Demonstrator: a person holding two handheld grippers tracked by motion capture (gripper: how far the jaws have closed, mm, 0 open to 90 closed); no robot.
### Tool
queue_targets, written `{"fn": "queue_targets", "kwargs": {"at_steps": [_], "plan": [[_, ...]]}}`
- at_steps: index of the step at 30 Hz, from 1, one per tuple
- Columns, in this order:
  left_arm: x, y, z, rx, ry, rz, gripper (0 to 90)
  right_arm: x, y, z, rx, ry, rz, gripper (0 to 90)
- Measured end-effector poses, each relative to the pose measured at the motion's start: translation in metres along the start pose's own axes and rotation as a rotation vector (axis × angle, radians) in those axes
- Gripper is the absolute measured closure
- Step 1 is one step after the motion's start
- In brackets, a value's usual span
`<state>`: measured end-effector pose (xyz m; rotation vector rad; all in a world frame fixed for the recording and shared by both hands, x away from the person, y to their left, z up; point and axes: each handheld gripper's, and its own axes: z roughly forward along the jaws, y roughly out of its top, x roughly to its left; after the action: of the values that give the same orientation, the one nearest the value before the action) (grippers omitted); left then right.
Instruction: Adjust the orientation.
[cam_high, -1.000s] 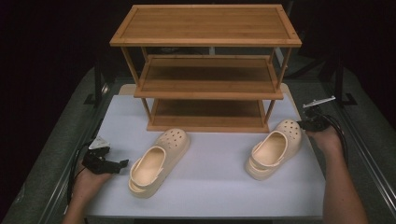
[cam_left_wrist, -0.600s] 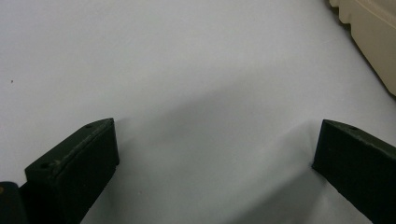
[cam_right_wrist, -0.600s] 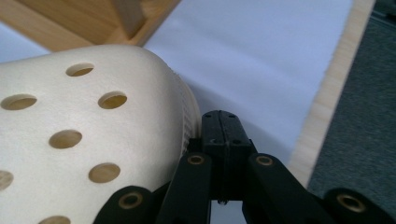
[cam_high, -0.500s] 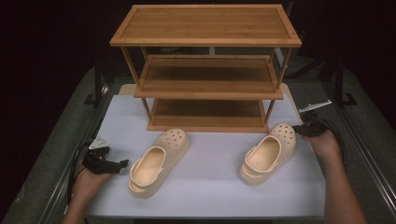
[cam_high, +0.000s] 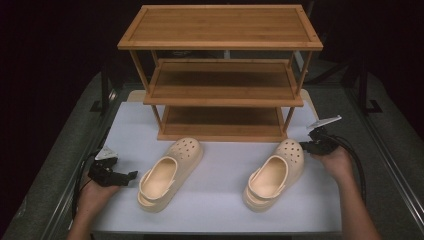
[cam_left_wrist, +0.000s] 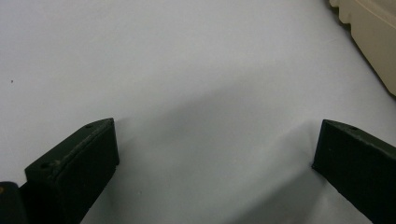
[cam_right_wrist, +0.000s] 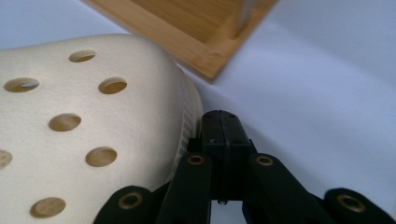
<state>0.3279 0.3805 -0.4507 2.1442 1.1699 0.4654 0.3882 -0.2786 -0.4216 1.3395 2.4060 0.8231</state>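
White tabletop (cam_high: 220, 175): right gripper (cam_high: 306, 145), jaws together, nudges right clog (cam_high: 275, 172); left gripper (cam_high: 131, 175) rests, jaws apart

Two clogs, one rack, two grippers on one table.

The high view holds two cream clogs: one clog (cam_high: 170, 174) left of centre, the other clog (cam_high: 275, 173) right of centre. One wooden rack (cam_high: 220, 75) with three shelves fills the upper middle. One white table (cam_high: 220, 205) spans the lower half. Two black grippers count too: the left gripper (cam_high: 131, 175) at lower left, the right gripper (cam_high: 303, 145) at right.
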Motion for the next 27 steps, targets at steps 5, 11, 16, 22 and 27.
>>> {"fn": "queue_targets", "kwargs": {"at_steps": [5, 11, 16, 22, 27], "plan": [[0.000, 0.000, 0.000, -0.001, 0.000, 0.000, 0.0, 0.020, 0.004, 0.004, -0.003, 0.026, -0.050, 89.9], [0.000, 0.000, 0.000, -0.001, 0.000, 0.000, 0.0, 0.041, 0.006, 0.010, -0.032, 0.070, -0.063, 89.9], [0.000, 0.000, 0.000, -0.001, 0.000, 0.001, 0.0, 0.047, 0.002, 0.008, -0.057, 0.073, -0.045, 89.8], [0.000, 0.000, 0.000, 0.000, 0.000, 0.001, 0.0, 0.047, -0.012, -0.013, -0.088, 0.067, -0.015, 89.7], [0.000, 0.000, 0.000, -0.002, 0.001, 0.002, 0.0, 0.054, -0.032, -0.032, -0.124, 0.080, -0.001, 89.7]]}}
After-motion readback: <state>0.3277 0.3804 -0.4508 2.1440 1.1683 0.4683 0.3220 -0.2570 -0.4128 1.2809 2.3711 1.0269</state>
